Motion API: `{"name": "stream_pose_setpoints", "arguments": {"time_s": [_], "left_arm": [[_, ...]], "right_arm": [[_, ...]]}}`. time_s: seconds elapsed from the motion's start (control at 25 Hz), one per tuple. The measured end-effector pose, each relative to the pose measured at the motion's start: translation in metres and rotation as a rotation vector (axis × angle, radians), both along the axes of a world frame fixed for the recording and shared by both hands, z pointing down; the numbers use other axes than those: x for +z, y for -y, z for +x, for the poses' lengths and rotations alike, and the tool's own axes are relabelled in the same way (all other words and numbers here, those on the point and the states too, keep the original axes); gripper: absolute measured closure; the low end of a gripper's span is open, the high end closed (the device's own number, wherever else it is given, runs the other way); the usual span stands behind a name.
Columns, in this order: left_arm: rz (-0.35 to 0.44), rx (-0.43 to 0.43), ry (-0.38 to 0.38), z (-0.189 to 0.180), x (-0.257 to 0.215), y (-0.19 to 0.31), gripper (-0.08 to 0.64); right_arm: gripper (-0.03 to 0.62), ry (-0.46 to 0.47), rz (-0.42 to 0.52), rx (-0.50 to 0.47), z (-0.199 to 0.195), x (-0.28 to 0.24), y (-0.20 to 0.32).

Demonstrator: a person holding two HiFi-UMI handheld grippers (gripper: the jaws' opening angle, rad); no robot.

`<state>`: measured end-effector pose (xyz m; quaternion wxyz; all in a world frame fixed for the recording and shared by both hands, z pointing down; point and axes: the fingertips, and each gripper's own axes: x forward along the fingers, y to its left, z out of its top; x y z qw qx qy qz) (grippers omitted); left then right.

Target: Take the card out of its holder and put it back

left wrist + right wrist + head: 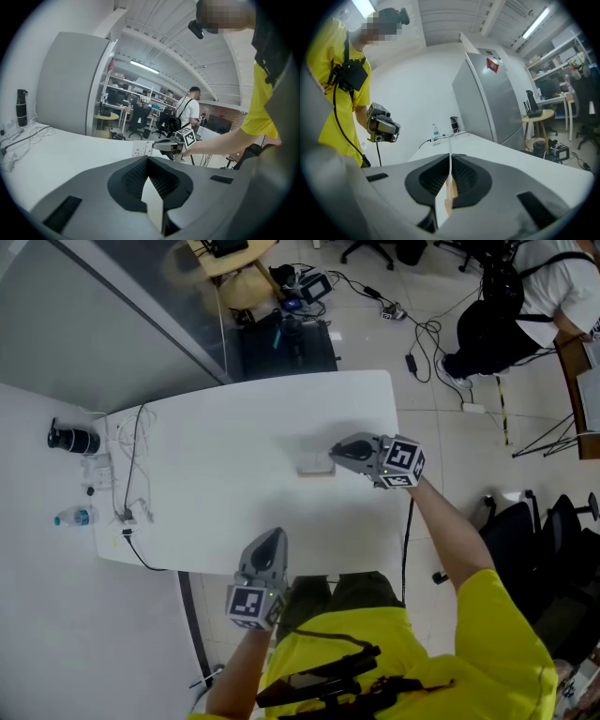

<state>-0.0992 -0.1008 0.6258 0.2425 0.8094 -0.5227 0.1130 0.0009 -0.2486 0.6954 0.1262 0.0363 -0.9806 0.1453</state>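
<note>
A white card [315, 461] stands on edge over the middle of the white table [206, 493], with a tan wooden holder [317, 472] just under it. My right gripper [334, 454] is shut on the card's right edge. In the right gripper view the card [450, 159] runs edge-on between the closed pads, tan wood [450, 197] showing below it. Whether the card sits in the holder's slot I cannot tell. My left gripper [274, 536] hovers at the table's near edge, shut and empty. From the left gripper view [149, 161] I see the printed card [142, 149] held by the right gripper [161, 146].
A black bottle [73, 439], a small water bottle [73, 517] and a tangle of cables [127, 474] lie at the table's left end. A tall grey cabinet [70, 84] stands behind. Office chairs [553, 521] and a person [553, 287] are off to the right.
</note>
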Motion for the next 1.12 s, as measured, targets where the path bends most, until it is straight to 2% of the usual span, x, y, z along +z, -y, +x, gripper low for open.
{"name": "stream_pose_setpoints", "arguments": {"time_s": [0.24,0.32,0.36,0.44,0.6,0.76,0.8,0.84,0.92,1.0,1.12], "left_arm": [[-0.011,-0.014,-0.019,-0.001,0.010,0.001,0.559],[-0.014,-0.014,-0.020,-0.001,0.012,0.002,0.559],[-0.014,-0.013,-0.020,-0.002,0.012,0.002,0.559],[-0.010,-0.013,-0.021,-0.003,0.008,0.004,0.559],[0.010,-0.013,-0.021,-0.012,-0.010,0.003,0.559],[0.098,-0.016,-0.030,-0.024,-0.038,0.025,0.559],[0.113,-0.017,-0.035,-0.027,-0.043,0.029,0.559],[0.124,-0.016,-0.039,-0.030,-0.048,0.031,0.559],[0.145,-0.015,-0.043,-0.033,-0.059,0.033,0.559],[0.166,-0.015,-0.046,-0.036,-0.070,0.032,0.559],[0.192,-0.021,-0.055,-0.040,-0.079,0.029,0.558]], "right_arm": [[0.573,-0.009,-0.038,0.050,0.001,0.026,0.000],[0.541,-0.006,-0.058,0.085,0.003,0.031,0.001],[0.502,-0.005,-0.065,0.103,0.005,0.032,0.002],[0.495,0.005,-0.072,0.149,0.012,0.026,0.004],[0.495,0.072,-0.094,0.317,0.037,-0.014,0.000],[0.498,0.165,-0.045,0.435,0.052,-0.080,-0.012],[0.537,0.181,-0.038,0.463,0.054,-0.094,-0.018],[0.538,0.192,-0.034,0.490,0.056,-0.106,-0.024],[0.588,0.204,-0.039,0.551,0.062,-0.125,-0.039],[0.588,0.209,-0.059,0.623,0.070,-0.137,-0.054],[0.588,0.146,-0.042,0.727,0.077,-0.145,-0.075]]}}
